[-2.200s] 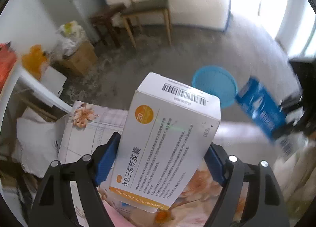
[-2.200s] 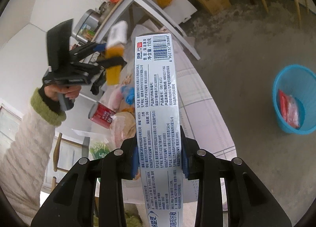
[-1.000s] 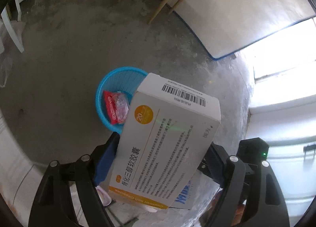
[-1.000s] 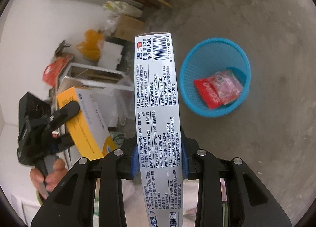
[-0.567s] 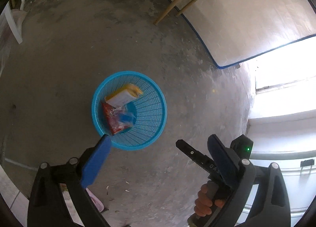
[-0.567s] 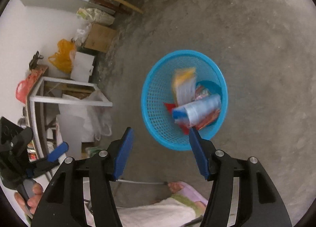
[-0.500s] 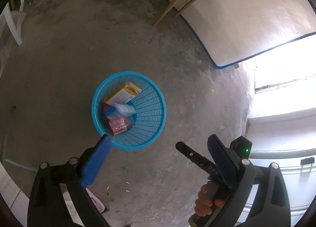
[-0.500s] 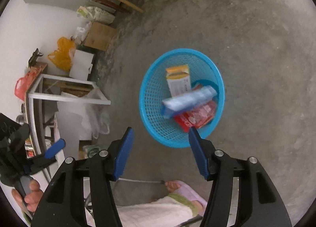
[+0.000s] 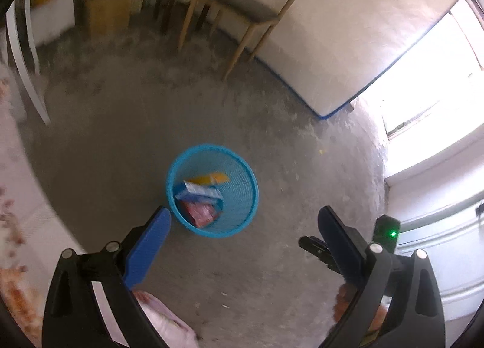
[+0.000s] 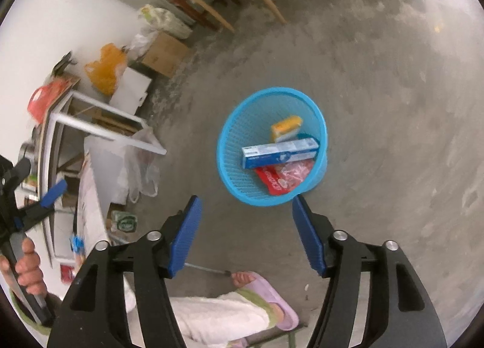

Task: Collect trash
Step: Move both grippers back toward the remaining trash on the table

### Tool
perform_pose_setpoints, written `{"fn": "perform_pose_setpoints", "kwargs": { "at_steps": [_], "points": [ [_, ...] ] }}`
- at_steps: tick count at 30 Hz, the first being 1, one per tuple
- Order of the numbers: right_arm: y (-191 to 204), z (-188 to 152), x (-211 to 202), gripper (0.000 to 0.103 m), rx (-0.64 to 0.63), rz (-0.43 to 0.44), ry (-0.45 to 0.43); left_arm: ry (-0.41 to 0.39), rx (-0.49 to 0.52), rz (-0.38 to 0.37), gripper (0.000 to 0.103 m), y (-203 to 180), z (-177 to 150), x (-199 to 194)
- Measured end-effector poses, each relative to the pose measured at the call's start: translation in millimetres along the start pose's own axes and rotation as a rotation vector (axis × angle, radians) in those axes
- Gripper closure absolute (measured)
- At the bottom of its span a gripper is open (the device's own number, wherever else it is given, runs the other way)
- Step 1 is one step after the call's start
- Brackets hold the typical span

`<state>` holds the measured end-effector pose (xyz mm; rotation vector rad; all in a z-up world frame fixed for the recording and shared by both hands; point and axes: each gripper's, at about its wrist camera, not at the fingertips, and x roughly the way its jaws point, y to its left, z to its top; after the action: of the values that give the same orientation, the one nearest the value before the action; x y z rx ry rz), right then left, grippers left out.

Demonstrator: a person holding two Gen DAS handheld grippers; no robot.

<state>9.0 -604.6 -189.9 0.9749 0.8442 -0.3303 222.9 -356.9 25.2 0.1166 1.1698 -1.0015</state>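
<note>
A blue mesh waste basket (image 9: 246,178) (image 10: 227,163) stands on the concrete floor. Inside it lie a blue-and-white toothpaste box (image 10: 279,152) (image 9: 198,190), a white-and-orange medicine box (image 10: 286,127) (image 9: 211,178) and a red wrapper (image 10: 284,178) (image 9: 201,211). My left gripper (image 9: 243,221) hovers above the basket's near side, jaws wide open and empty. My right gripper (image 10: 246,208) hangs just short of the basket with its jaws opening and nothing between them. The right gripper also shows at the lower right of the left wrist view, the left gripper at the left edge of the right wrist view.
A wooden chair (image 9: 242,6) stands against the far wall. A cardboard box (image 10: 165,53), an orange bag (image 10: 106,71) and a white metal frame (image 10: 99,124) crowd the left side. A person's foot in a pink slipper (image 10: 266,296) is close below my right gripper.
Both boxes left my grippers and dropped into the basket, where they now lie still. Both grippers opened, and both views have drawn back and tilted up from the basket.
</note>
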Motion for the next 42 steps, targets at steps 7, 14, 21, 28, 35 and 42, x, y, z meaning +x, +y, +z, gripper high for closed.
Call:
{"fn": "perform_pose_setpoints", "kwargs": {
  "at_steps": [7,14,21,28,35,42],
  "points": [
    [63.4,-28.2,-31.6,0.026,-0.189,0.069,-0.025,-0.167,0.081,0.046,0.007,0.0,-71.8,-100.8],
    [136.0,-50.2,-36.3,0.025,-0.347,0.228,0.04,-0.316,0.132,0.182,0.007,31.6,-170.9,-186.4],
    [207.1,-80.1,-16.0,0.025,-0.47,0.372,0.182,-0.391,0.038,0.364,0.007,77.2,-261.3,-245.1],
    [285.4,-124.8,31.9,0.025,-0.573,0.437,0.368,-0.449,-0.146,0.427,0.007,119.0,-308.5,-262.1],
    [344.5,-162.1,67.5,0.025,-0.614,0.438,0.469,-0.463,-0.234,0.435,0.007,155.0,-323.4,-260.7],
    [379.5,-187.4,109.0,0.032,-0.634,0.335,0.533,-0.496,-0.307,0.405,0.007,182.1,-335.5,-263.7]
  ]
}}
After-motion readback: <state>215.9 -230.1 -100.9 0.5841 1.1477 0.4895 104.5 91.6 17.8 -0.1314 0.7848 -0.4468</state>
